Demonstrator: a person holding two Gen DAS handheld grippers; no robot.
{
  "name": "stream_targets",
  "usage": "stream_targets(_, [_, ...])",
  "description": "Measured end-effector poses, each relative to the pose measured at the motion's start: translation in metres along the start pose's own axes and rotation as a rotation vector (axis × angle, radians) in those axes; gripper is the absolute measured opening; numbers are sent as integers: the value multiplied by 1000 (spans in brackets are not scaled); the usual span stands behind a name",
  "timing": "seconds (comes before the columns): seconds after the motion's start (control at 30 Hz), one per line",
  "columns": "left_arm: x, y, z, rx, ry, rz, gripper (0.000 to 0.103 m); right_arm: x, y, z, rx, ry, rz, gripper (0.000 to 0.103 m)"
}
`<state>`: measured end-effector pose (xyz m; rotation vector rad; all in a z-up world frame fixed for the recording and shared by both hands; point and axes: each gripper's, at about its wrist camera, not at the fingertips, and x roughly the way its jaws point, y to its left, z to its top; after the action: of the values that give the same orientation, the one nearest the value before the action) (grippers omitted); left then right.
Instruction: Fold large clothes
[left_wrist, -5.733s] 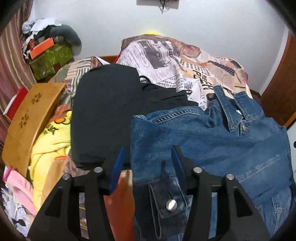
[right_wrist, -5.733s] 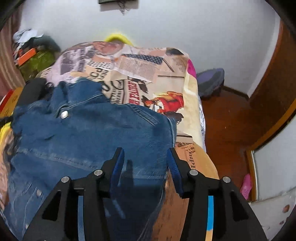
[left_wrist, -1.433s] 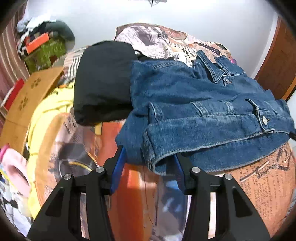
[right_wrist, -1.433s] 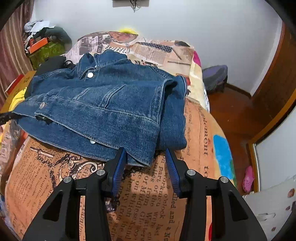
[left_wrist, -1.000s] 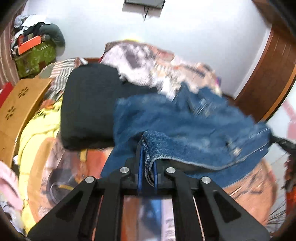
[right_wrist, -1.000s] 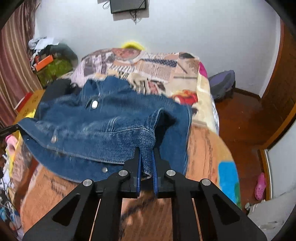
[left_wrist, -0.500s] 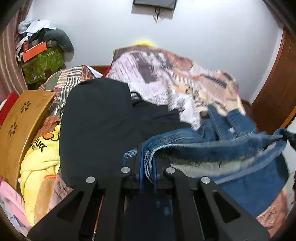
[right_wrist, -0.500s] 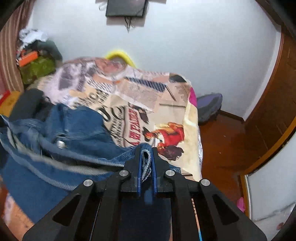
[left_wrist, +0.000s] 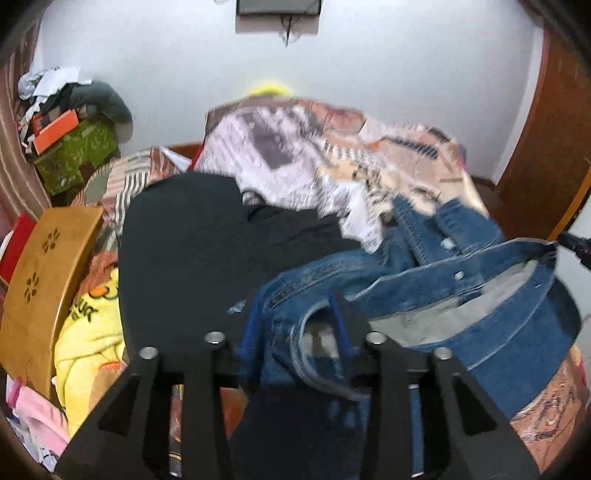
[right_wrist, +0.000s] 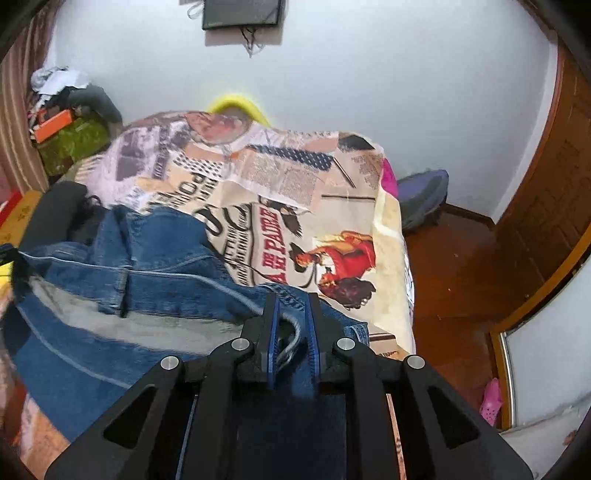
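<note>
Denim jacket (left_wrist: 461, 295) over printed bedspread (right_wrist: 295, 206), left gripper (left_wrist: 295, 321) spread — hem between fingers, right gripper (right_wrist: 291, 314) nearly closed — hem loose between.

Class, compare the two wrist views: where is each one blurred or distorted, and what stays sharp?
Left wrist view: motion blur smears the denim jacket and bedspread; the left gripper is soft too. Right wrist view: the right gripper stays sharp, the jacket's left side streaks. Both show fisheye bending and dark corners.
</note>
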<state>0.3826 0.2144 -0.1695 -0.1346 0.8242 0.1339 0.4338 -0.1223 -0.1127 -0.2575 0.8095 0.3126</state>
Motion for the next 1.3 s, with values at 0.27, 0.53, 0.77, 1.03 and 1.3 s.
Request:
stream_targets(0.27, [-28, -22, -11, 62, 11, -59, 49, -33, 22, -20, -76, 33, 149, 17])
stream_targets(0.53, [-2, -54, -56, 155, 146, -97, 50, -10, 50, -56, -127, 192, 211, 36])
stream_targets(0.77, [41, -71, -79, 205, 236, -93, 50, 11, 77, -72, -208, 255, 217, 38])
stream_targets(1.03, [64, -60, -42, 167, 186, -41, 51, 43, 96, -53, -277, 303, 212, 47])
stream_targets(1.3, [68, -36, 17, 32, 66, 43, 51, 55, 76, 1, -92, 159, 125, 47])
